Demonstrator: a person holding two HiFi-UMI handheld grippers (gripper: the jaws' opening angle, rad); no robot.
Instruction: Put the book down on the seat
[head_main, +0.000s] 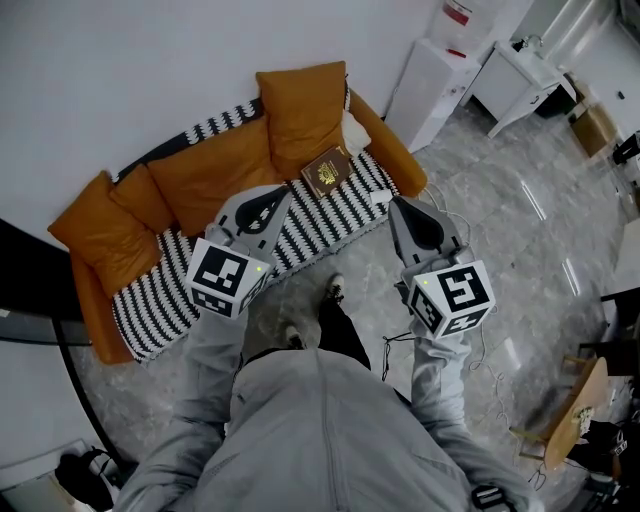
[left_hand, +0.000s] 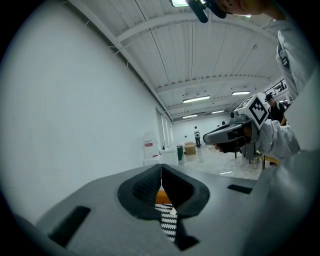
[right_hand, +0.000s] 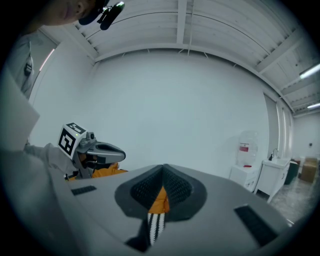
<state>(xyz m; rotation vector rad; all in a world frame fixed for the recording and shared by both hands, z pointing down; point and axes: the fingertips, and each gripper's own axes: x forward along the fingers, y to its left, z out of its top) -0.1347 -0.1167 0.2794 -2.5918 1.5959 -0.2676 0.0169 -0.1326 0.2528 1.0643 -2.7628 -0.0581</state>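
The brown book (head_main: 326, 170) lies flat on the black-and-white striped seat (head_main: 330, 222) of the sofa, near its right end and in front of an orange cushion (head_main: 303, 110). My left gripper (head_main: 274, 195) hangs over the seat's front edge, below and left of the book, shut and empty. My right gripper (head_main: 404, 207) is over the floor by the sofa's right arm, also shut with nothing in it. In the left gripper view the jaws (left_hand: 161, 168) meet at the tip, and the right gripper (left_hand: 224, 135) shows beyond. The right gripper view shows its jaws (right_hand: 162, 168) closed too.
Several orange cushions (head_main: 205, 175) line the sofa back. A white water dispenser (head_main: 432, 75) and a white table (head_main: 520, 72) stand right of the sofa. A wooden chair (head_main: 572, 412) is at lower right. My feet (head_main: 333, 290) stand on the marble floor.
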